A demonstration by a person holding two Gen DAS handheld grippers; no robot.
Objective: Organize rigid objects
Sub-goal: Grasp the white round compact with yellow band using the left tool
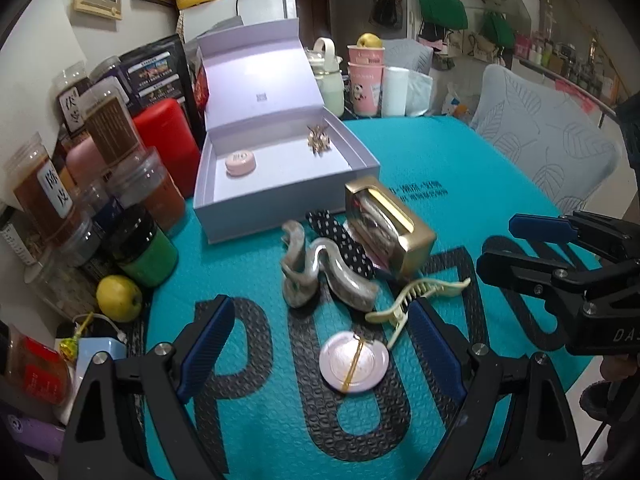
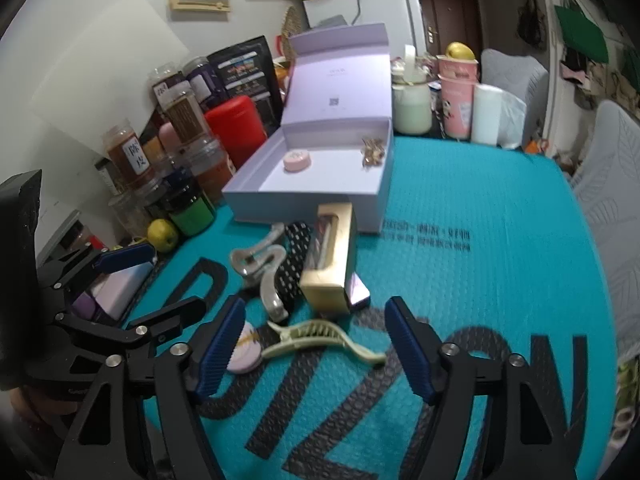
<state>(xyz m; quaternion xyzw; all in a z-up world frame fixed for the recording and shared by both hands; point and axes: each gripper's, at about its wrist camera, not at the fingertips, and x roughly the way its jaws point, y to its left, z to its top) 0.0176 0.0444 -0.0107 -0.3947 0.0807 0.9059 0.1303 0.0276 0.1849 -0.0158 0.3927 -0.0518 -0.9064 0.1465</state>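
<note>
Left wrist view: left claw (image 1: 324,356) released, jaws wide, nothing gripped. Between its fingers, on the teal desk mat (image 1: 500,168), lies a round pink compact (image 1: 354,362) with a gold hair pin across it. Cream claw clip (image 1: 412,300) just beyond, touching the compact's edge. Grey wavy clip (image 1: 316,272), polka-dot clip (image 1: 344,240) and gold box (image 1: 388,226) cluster behind. Open lilac box (image 1: 280,168) further back holds a pink round case (image 1: 240,163) and a gold brooch (image 1: 318,140). Right claw (image 1: 516,242) at right, released, empty.

Right wrist view: right claw (image 2: 316,348) released, nothing pressed; cream claw clip (image 2: 320,340) lies between its fingers on the mat. Compact (image 2: 246,356) partly hidden behind the left finger. Left claw (image 2: 160,280) at left, released.
</note>
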